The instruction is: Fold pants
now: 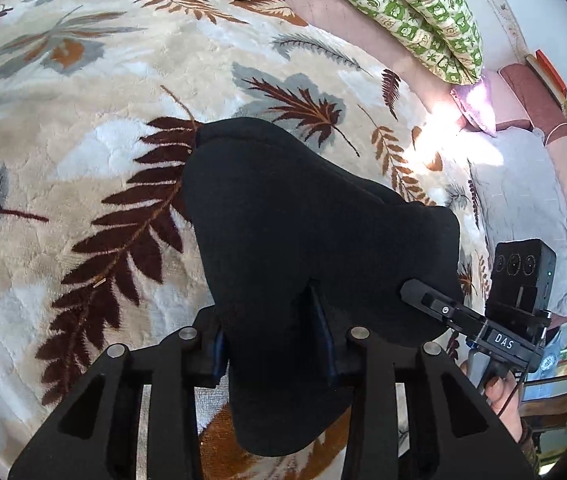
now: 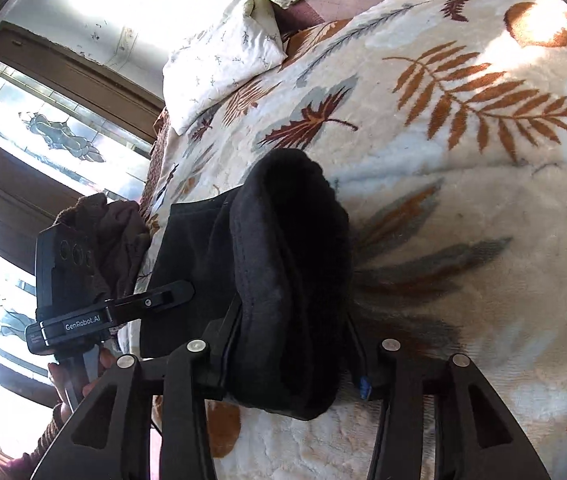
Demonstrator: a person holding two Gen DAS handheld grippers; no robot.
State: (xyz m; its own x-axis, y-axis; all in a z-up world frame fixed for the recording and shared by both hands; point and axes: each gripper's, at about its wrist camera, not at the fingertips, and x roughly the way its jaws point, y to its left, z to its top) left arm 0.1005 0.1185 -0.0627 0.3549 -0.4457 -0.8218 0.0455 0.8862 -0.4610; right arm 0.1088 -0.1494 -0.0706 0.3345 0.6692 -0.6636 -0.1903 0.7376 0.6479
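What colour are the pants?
Black: the pants look plain black, clearest in the left wrist view.

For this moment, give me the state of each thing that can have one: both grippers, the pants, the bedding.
Left gripper: jaws shut on the pants.
Right gripper: jaws shut on the pants.
Black fleece pants: bunched, lifted at the gripped end, not yet folded flat.
Cream leaf-patterned plush blanket: spread flat under the pants.
White sprigged pillow: lying at the blanket's edge.
Green-and-cream patterned quilt: rolled up beside the blanket.
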